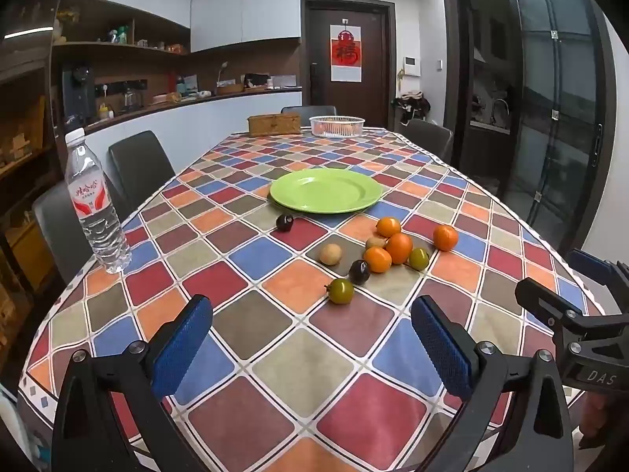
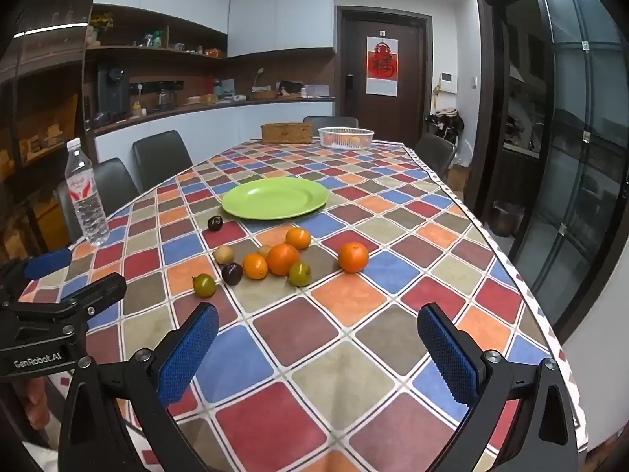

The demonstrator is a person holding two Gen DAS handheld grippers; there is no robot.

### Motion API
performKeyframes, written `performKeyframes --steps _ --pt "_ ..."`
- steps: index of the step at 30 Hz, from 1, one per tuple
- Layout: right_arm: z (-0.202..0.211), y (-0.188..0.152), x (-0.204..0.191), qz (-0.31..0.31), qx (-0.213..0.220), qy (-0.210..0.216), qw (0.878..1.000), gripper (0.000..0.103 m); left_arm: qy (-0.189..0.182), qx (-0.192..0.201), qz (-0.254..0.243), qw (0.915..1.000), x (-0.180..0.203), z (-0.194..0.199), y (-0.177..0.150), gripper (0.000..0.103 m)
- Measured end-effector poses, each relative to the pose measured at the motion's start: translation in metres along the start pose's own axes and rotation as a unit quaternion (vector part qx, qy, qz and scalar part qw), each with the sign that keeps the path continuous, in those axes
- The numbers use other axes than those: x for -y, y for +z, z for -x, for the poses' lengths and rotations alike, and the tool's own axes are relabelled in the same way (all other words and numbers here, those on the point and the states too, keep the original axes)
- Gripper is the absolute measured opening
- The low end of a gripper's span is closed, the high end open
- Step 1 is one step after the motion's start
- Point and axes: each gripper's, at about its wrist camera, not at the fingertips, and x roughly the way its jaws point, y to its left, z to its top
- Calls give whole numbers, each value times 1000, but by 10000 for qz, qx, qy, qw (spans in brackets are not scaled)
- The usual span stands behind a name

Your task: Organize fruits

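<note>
The fruits lie loose on the counter (image 1: 251,338), which wears a checked cloth of red, blue, orange and grey diamonds. Four oranges (image 1: 399,247) sit in the cluster, three touching or nearly so and one (image 1: 445,237) apart to the right. Among them are two dark plums, one (image 1: 359,271) beside the oranges and one (image 1: 284,222) alone near the plate, two greenish-yellow round fruits (image 1: 340,291) (image 1: 419,258), and two tan ones (image 1: 330,254) (image 1: 375,242). Just behind the cluster lies a bare green plate (image 1: 326,190). A water bottle (image 1: 96,204) stands upright at the counter's left edge. At the far end sit a white basket (image 1: 337,126) holding orange fruit and a woven box (image 1: 274,124). The left gripper (image 1: 310,350) and right gripper (image 2: 318,354) hover short of the fruit, jaws spread wide, gripping nothing.
</note>
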Motion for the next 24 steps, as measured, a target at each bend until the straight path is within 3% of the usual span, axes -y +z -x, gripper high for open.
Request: performKeyframes --steps 24 --pt "2 -1 0 -27 16 29 10000 102 -141 151 -8 9998 3 7 0 103"
